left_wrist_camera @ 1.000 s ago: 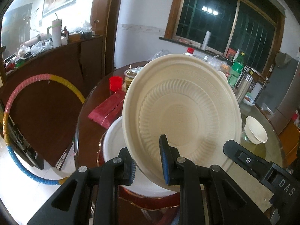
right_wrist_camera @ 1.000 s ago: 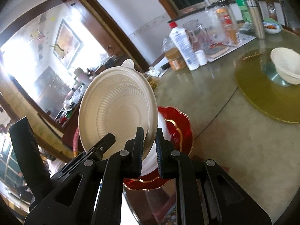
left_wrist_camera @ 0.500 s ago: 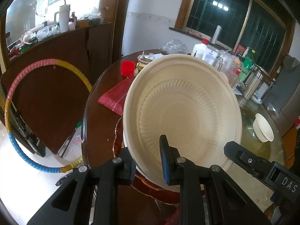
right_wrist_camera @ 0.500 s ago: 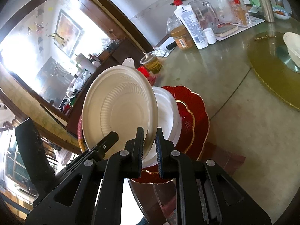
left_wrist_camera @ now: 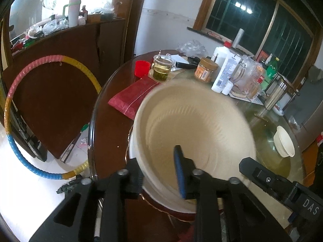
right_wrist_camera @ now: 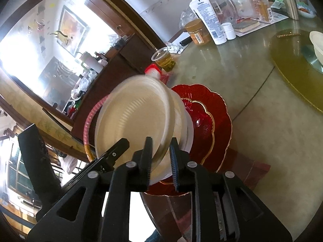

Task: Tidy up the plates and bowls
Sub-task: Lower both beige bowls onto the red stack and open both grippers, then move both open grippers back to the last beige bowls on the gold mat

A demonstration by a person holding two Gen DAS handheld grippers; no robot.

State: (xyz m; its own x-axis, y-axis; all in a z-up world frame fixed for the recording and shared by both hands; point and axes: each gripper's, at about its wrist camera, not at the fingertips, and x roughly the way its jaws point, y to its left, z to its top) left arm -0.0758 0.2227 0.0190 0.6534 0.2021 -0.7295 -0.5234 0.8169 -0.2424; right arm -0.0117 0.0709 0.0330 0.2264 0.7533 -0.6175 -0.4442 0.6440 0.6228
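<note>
A cream ribbed plate [left_wrist_camera: 197, 129], motion-blurred, tilts down toward a white plate [right_wrist_camera: 188, 129] stacked on red scalloped plates [right_wrist_camera: 214, 121] at the table's near edge. My left gripper [left_wrist_camera: 159, 177] spans the plate's near rim, jaws parted wider than the rim. My right gripper [right_wrist_camera: 160, 161] also spans the cream plate's [right_wrist_camera: 133, 119] rim with a gap between the jaws. A small cream bowl [left_wrist_camera: 283, 144] sits on the yellow-green turntable [right_wrist_camera: 292, 68] at the right.
At the table's back stand a red cup [left_wrist_camera: 142, 68], a cup of tea [left_wrist_camera: 161, 68], a jar [left_wrist_camera: 206, 69], a white bottle [left_wrist_camera: 224, 68] and a glass pitcher [left_wrist_camera: 245, 78]. A red packet [left_wrist_camera: 133, 96] lies left of the plates. A hoop [left_wrist_camera: 12, 104] leans on the cabinet.
The cream plate has tipped from near upright down toward the stack. Both grippers' jaws have spread apart from the rim. The view has dropped closer to the table.
</note>
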